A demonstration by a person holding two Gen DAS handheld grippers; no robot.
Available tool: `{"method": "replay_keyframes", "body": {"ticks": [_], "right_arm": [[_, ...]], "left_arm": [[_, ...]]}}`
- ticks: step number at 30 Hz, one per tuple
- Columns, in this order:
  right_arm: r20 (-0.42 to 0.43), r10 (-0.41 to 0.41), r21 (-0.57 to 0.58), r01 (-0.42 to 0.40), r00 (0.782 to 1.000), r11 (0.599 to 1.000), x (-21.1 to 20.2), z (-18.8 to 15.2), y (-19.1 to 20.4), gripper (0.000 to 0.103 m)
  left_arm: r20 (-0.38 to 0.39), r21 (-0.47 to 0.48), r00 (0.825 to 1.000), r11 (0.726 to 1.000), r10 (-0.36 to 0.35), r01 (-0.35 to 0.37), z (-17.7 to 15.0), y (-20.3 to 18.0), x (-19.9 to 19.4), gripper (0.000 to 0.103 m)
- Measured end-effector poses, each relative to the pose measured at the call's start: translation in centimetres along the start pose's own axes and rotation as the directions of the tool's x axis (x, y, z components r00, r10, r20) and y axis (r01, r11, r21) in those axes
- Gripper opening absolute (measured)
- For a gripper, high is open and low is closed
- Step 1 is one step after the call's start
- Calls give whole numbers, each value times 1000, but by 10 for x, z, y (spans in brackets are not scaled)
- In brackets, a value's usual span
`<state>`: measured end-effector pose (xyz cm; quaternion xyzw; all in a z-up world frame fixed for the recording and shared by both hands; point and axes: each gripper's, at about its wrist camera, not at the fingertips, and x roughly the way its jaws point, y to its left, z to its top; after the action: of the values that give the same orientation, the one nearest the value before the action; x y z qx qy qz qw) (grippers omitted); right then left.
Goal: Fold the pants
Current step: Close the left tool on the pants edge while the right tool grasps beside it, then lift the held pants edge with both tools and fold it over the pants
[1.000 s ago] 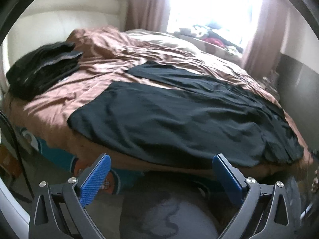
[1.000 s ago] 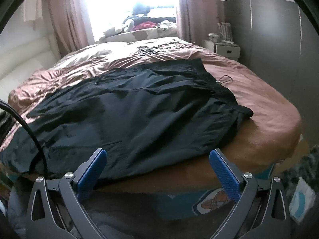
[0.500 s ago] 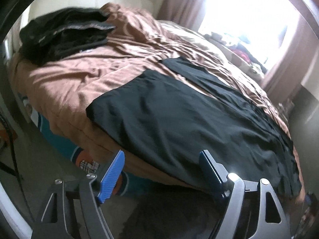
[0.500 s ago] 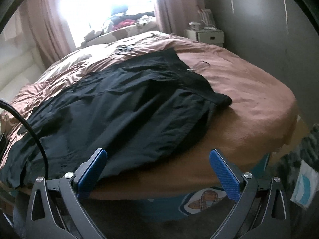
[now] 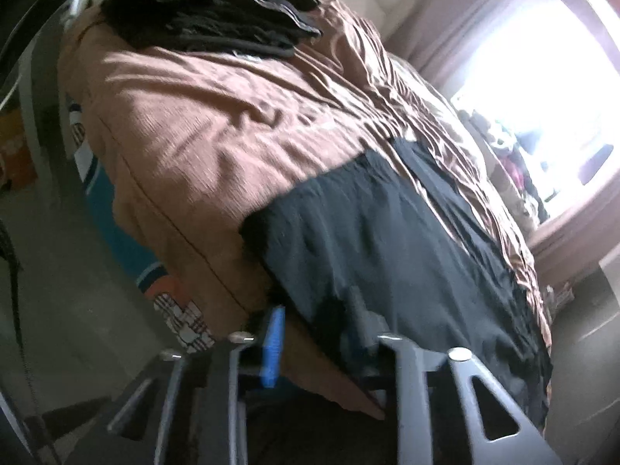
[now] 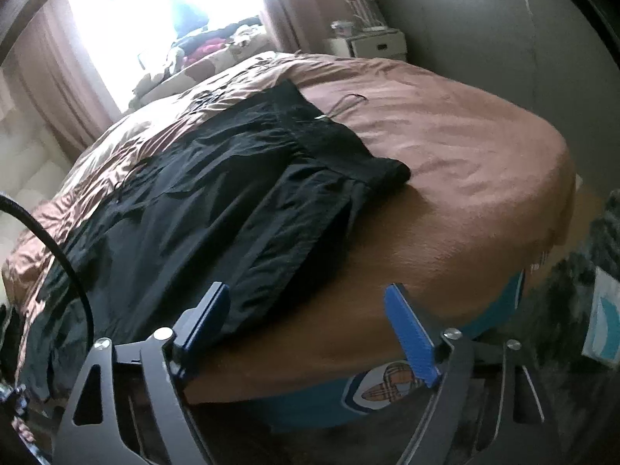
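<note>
A brown cover (image 5: 217, 124) is spread over the bed, with a teal printed sheet (image 6: 329, 399) showing under its near edge. A pile of dark clothes (image 5: 217, 11) is seen at 11 o'clock in the left view. A bright window (image 6: 162, 7) is flanked by pink curtains (image 6: 50, 62). A white nightstand (image 6: 368, 44) is set at 1 o'clock in the right view, before a grey wall (image 6: 503, 31).

My left wrist camera sits low at the bed's (image 5: 186, 143) near edge, tilted, looking across toward the window (image 5: 550, 108). My right wrist camera looks from the same edge, close in. Both share the black pants (image 6: 217, 201) and brown bedspread (image 6: 445, 147).
</note>
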<state>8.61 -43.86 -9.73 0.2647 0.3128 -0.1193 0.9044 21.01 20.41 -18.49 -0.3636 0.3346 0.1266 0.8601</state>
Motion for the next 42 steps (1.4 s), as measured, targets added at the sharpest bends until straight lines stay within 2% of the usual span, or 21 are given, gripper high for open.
{"method": "replay_keyframes", "body": {"ticks": [2, 4, 8, 12, 16, 17, 19, 20, 21, 24, 25, 26, 27, 33, 37, 42], "right_arm": [[4, 10, 31, -10, 1000, 999, 1, 2, -7, 77], [10, 26, 50, -26, 1000, 998, 2, 4, -12, 77], [5, 56, 90, -56, 998, 994, 12, 9, -20, 77], [-18, 130, 166, -126, 991, 978, 32, 17, -32, 77], [-12, 172, 195, -166, 985, 967, 49, 30, -37, 77], [-15, 191, 202, -184, 982, 962, 53, 33, -37, 75], [-50, 255, 228, -238, 966, 944, 64, 39, -39, 60], [-62, 274, 241, -252, 960, 937, 69, 40, -40, 47], [-77, 289, 254, -261, 954, 931, 73, 40, -42, 40], [-76, 315, 256, -287, 946, 923, 75, 40, -44, 36], [-80, 329, 258, -300, 941, 918, 76, 40, -45, 31], [-90, 336, 255, -305, 937, 918, 77, 40, -46, 18], [-91, 331, 250, -301, 939, 920, 75, 41, -47, 12], [14, 336, 235, -330, 942, 914, 45, 58, -54, 7], [31, 331, 199, -330, 943, 923, 33, 71, -50, 6], [67, 356, 188, -362, 932, 913, 21, 81, -41, 4]], "left_arm": [[15, -14, 999, 999, -29, 30, 4, 2, -5, 19], [9, -17, 1000, 1000, -26, 26, 8, 2, -3, 14], [11, -16, 1000, 1000, -16, 16, 10, 2, 3, 14], [18, -37, 1000, 999, -24, 25, 11, 3, 7, 14], [21, -37, 1000, 999, -18, 18, 12, 1, 8, 14], [23, -38, 1000, 999, -19, 20, 13, 1, 7, 14], [31, -45, 999, 999, -27, 29, 14, 3, 5, 14], [31, -45, 999, 998, -30, 31, 15, 4, 5, 14], [31, -50, 999, 998, -35, 36, 16, 5, 6, 14], [30, -68, 998, 996, -47, 49, 17, 8, 7, 14], [31, -68, 998, 997, -46, 48, 19, 8, 7, 10], [32, -65, 998, 997, -47, 49, 19, 8, 6, 8], [35, -61, 998, 997, -53, 55, 20, 7, 3, 6], [72, -14, 993, 996, -90, 92, 39, -10, -15, 5], [85, 19, 990, 993, -115, 114, 55, -28, -23, 5], [85, 56, 987, 989, -139, 135, 79, -52, -28, 5]]}}
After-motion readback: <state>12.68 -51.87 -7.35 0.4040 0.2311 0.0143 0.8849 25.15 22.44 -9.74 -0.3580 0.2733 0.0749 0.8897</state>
